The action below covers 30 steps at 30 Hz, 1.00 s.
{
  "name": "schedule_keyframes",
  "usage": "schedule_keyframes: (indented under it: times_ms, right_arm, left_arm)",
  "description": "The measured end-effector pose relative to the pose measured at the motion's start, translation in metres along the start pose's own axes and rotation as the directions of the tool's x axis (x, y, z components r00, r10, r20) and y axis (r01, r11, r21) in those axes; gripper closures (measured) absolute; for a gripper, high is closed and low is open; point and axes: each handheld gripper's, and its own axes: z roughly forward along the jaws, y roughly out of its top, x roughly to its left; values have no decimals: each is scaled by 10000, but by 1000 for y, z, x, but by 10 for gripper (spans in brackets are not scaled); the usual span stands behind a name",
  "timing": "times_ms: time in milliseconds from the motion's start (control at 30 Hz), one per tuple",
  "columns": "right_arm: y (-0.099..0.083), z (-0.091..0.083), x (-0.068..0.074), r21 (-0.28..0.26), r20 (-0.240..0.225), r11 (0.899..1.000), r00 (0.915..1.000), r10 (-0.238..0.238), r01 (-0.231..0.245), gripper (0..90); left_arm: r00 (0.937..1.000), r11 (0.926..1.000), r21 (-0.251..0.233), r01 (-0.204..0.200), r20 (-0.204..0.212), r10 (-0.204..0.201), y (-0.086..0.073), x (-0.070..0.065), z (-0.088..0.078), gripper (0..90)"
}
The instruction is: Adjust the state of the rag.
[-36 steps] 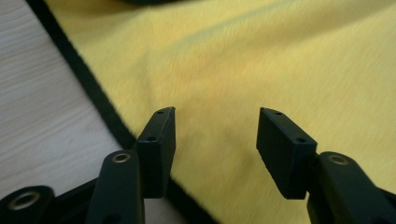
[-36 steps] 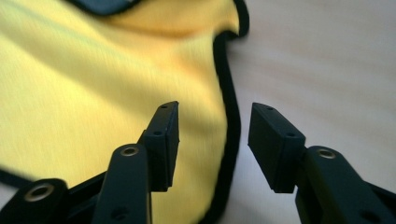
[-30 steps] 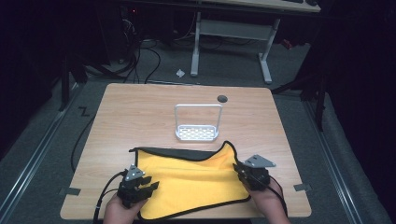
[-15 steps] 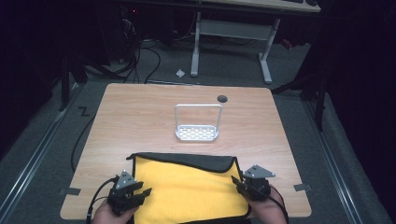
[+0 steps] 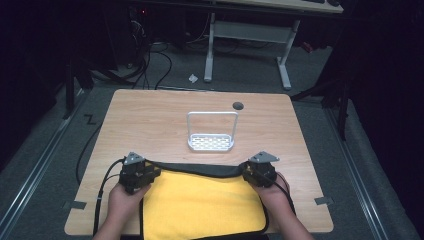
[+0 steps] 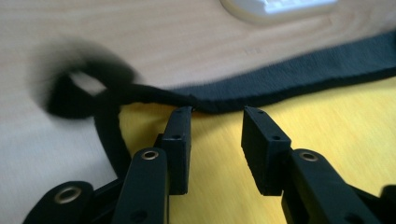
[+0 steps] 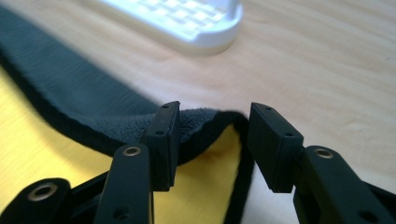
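With the cloth (image 5: 200,202) lying folded, the left gripper (image 5: 150,173) and right gripper (image 5: 248,173) are resting at its far corners, jaws parted, gripping nothing.

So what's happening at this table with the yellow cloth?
A person holds a claw in each hand and is handling a yellow cloth with a black border spread on the near side of a wooden table. The left claw and the right claw sit at the cloth's two far corners, jaws apart, with nothing pinched. The right jaws have just been opening, the left closing a little. A small white rack stands just beyond the cloth.
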Motion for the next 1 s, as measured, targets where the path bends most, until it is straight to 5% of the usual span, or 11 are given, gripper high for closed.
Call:
schedule_keyframes:
  times_ms: [267,367,467,600,667,733,833,1000]
  right_arm:
    - [23,24,-33,33,456,9982,9972,595,-597,552]
    - [24,12,-37,-346,414,9966,9963,757,-743,564]
    - [17,-1,-26,-578,62,9979,9995,298,-294,631]
    - [3,9,-10,114,-504,9998,9986,-160,166,712]
    - [-5,18,-6,582,-489,9979,9985,-266,294,712]
    - [-9,20,-10,589,-516,9983,9987,20,10,715]
    - [-12,16,-23,743,127,9969,9996,251,-260,701]
    - [-22,9,-48,714,610,9922,9934,975,-1018,665]
  left_arm:
    - [9962,9964,-271,808,-303,-816,19,21,11,602]
    - [9987,9985,-259,473,-173,-478,13,10,2,576]
    - [9997,9999,51,-151,-184,152,-6,-5,-5,575]
    - [9981,9984,277,-488,-356,497,-28,-12,-6,593]
    - [9996,9996,205,-188,-213,193,-26,-9,-4,593]
    - [9998,9998,134,-117,-142,119,-21,-7,2,602]
    - [9999,9999,151,-19,157,17,-10,-10,17,602]
    - [9985,9990,341,-303,461,287,2,-22,32,574]
